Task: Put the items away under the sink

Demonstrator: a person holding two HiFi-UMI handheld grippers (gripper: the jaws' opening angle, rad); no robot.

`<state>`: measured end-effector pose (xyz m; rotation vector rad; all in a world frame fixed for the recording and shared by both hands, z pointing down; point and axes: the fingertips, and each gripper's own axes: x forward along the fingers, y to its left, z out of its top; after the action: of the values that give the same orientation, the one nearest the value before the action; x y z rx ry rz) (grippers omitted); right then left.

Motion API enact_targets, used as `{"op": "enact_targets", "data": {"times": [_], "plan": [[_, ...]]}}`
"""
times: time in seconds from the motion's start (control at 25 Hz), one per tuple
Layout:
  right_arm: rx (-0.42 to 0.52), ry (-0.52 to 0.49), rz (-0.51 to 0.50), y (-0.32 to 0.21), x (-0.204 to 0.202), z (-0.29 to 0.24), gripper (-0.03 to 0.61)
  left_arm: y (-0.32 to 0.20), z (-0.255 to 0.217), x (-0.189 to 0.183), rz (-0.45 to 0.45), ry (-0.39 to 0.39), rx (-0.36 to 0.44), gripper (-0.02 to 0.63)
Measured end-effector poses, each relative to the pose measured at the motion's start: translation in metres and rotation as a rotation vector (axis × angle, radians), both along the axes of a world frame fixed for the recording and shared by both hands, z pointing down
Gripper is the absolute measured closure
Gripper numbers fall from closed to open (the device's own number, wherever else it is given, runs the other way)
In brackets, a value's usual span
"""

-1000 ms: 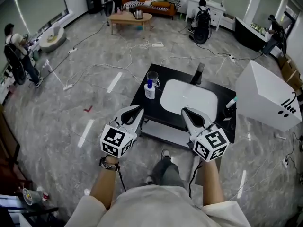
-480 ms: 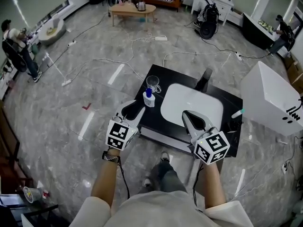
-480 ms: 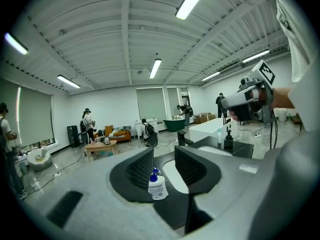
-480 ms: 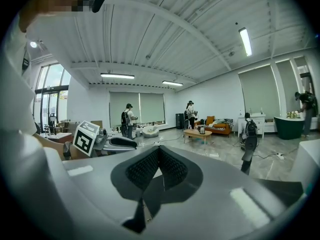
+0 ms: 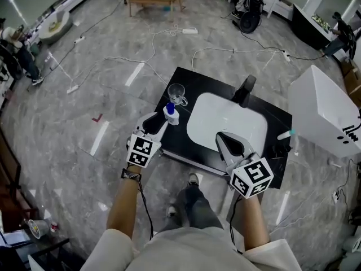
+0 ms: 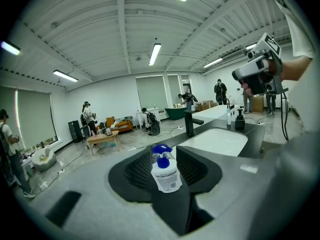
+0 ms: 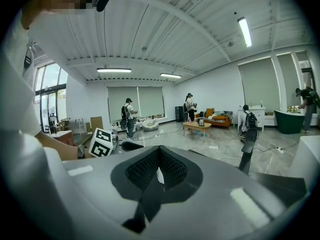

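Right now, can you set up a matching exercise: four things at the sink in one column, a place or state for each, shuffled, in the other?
1 spray bottle
2 glass cup
3 faucet
4 left gripper

A black, at the basin's far edge
B fingers apart
C clear, near the counter's far left corner
D blue cap, counter's left edge

Pairs: 1-D, 2-C, 3-A, 4-B.
The left fingers have just been opening; the bottle stands before their gap, ungripped.

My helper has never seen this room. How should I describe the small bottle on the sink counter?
Find the black counter with the white basin, standing on the grey floor. At its left end, two small things stand close together. The spray bottle is the white one with a blue head, nearer the front edge than the clear glass mug.
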<state>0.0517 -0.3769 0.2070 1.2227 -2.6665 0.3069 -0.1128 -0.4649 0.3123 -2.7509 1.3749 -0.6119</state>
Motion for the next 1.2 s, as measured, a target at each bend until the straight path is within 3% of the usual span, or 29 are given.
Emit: {"op": "enact_targets", "data": {"times": [0.44, 1.2], "plan": [[-0.056, 0.019, -0.009, -0.014, 0.013, 0.027, 0.572, -0.047, 0.051, 0.003, -0.002, 0.024, -0.064, 0.459], [-0.13, 0.018, 0.052, -0.013, 0.047, 0.054, 0.572, -0.081, 0.059, 0.04, 0.064, 0.119, -0.047, 0.436]]}}
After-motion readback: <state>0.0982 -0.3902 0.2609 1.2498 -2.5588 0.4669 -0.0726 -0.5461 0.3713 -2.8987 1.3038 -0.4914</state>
